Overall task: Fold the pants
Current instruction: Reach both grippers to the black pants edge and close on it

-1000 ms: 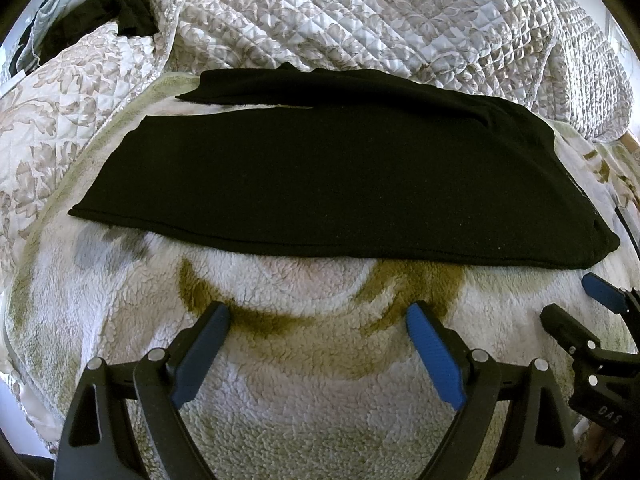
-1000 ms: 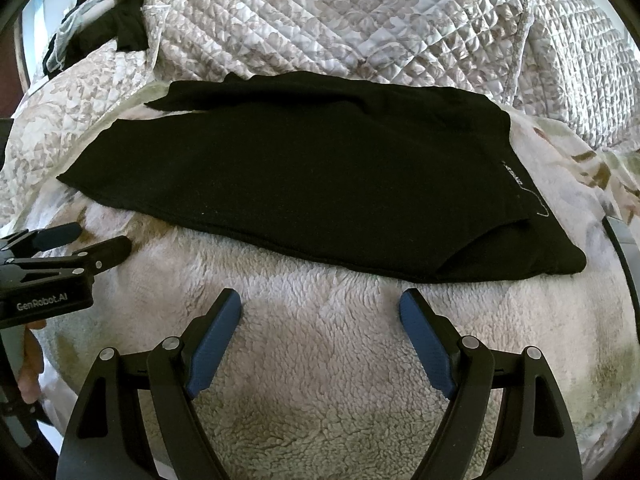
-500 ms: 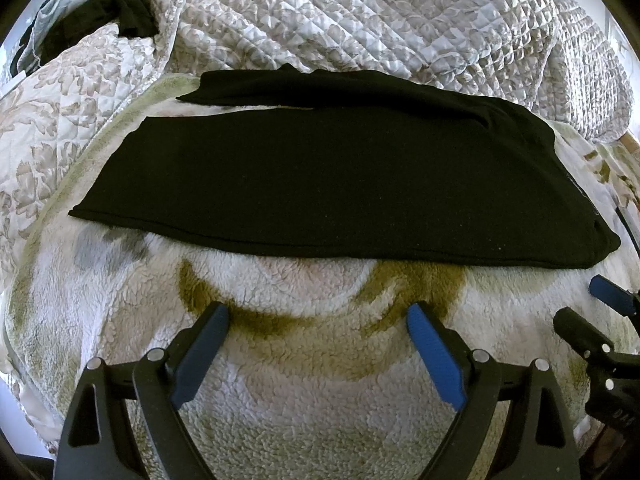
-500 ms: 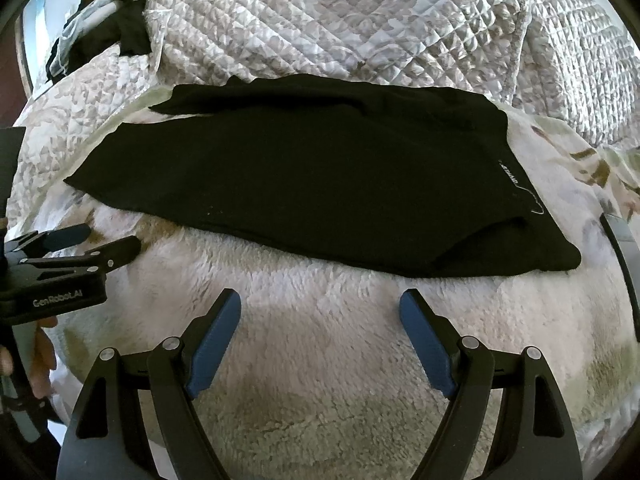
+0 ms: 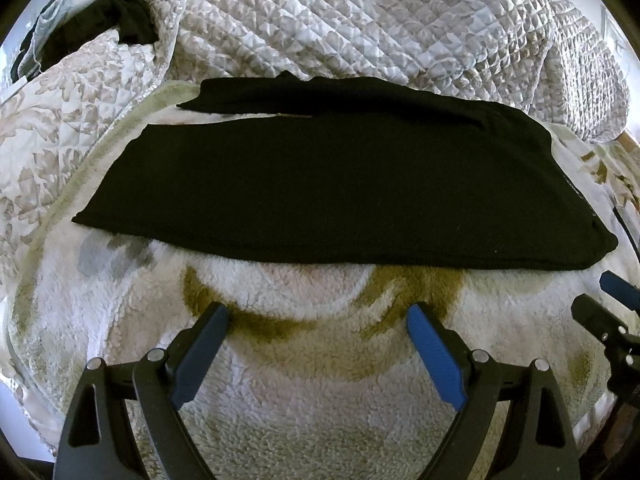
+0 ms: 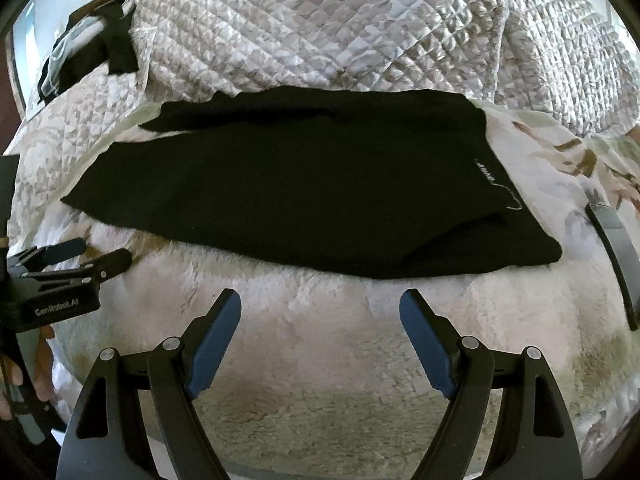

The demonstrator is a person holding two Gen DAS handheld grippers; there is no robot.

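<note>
Currently both tools, left tool [image 5: 316, 320] and right tool [image 6: 320, 308], hover apart, empty, near the bed's [image 5: 320, 420] front edge; limp black pants [image 5: 320, 192] may bunch if gripped unevenly.

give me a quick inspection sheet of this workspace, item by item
surface: fleece blanket, white with olive pattern, on a bed.
job's things: black pants lie flat across the blanket, legs to the left, waist to the right; the far leg sits slightly apart from the near one; neither gripper touches them.
clutter: dark clothes piled far left; a grey strap at the right edge.
grippers: left gripper open, empty, short of the pants' near edge; right gripper open, empty, likewise.
cables: nothing seen.
surroundings: quilted cover bunched behind the pants.
</note>
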